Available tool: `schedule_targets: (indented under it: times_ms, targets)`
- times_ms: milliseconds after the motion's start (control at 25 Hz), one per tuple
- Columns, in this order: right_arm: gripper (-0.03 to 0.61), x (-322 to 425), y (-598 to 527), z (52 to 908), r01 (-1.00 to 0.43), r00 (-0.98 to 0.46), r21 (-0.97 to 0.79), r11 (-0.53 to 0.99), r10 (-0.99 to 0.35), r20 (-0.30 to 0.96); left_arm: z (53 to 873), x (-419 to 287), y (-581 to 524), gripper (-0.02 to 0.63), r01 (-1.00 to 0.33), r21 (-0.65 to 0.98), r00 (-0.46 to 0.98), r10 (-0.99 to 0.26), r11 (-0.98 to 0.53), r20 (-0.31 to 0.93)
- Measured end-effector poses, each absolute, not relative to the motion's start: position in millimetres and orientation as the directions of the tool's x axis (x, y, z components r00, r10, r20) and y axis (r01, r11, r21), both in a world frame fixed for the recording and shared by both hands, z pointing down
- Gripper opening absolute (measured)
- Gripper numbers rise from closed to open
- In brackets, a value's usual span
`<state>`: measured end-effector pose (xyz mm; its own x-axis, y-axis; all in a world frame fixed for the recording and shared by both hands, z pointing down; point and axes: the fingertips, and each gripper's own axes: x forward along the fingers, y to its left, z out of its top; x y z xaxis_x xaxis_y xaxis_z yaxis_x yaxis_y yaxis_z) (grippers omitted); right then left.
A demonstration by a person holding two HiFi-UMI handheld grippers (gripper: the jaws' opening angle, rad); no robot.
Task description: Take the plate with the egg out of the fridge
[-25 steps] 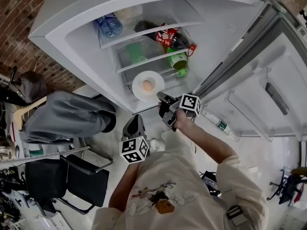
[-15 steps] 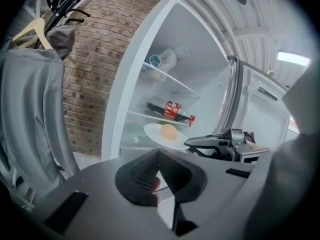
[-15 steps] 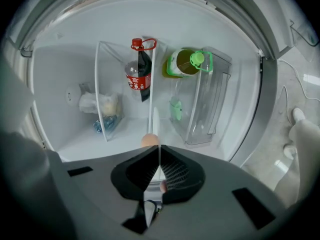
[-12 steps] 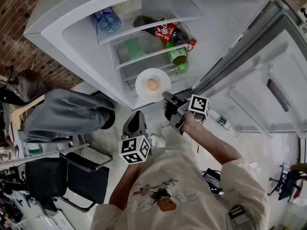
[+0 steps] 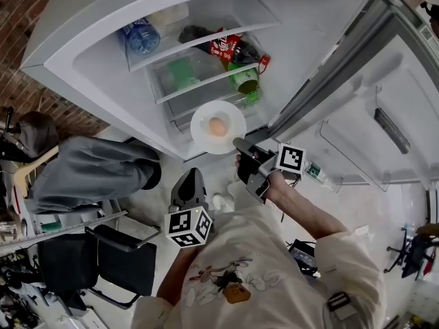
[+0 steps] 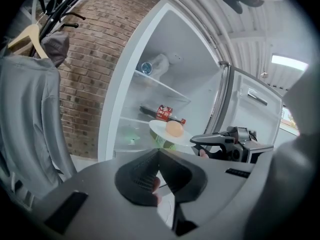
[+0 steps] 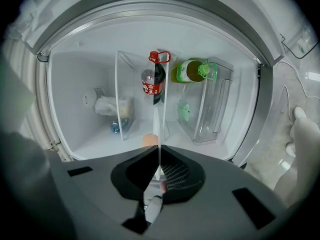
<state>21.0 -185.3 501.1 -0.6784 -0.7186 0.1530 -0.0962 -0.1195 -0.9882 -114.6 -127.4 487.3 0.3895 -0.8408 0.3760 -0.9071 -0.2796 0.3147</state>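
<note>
White plate (image 5: 203,133) with egg (image 5: 218,125) pinched by right claw at fridge mouth
Head view: plate mid-frame, just in front of the open fridge's (image 5: 89,53) lower shelves (image 5: 199,88). Right claw (image 5: 240,146) at its lower-right rim, left claw (image 5: 188,184) lower centre, well apart. Left gripper view: jaws pressed together, nothing between; plate at centre, looks roughly level. Right gripper view: jaws pinching the thin rim edge-on, egg just beyond. Risk: grip is on one edge only, so a tilt or jerk could roll the egg off or let the plate slip.
</note>
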Motion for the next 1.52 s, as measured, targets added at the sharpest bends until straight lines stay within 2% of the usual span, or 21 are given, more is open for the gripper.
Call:
schedule_targets:
  times_ms: [360, 1520]
  targets:
    - [0.020, 32.6, -166.3, 475.4, -0.051, -0.656, -0.994, -0.092, -0.748, 0.103, 476.8, -109.7, -116.1, 0.009, -0.896, 0.322, 0.413, -0.838, -0.304, 0.356]
    - [0.020, 54.3, -125.2, 447.8, -0.065, -0.628, -0.995, -0.081, -0.771, 0.104, 459.4, -104.3, -95.1, 0.009, -0.887, 0.319, 0.433, -0.841, -0.333, 0.325]
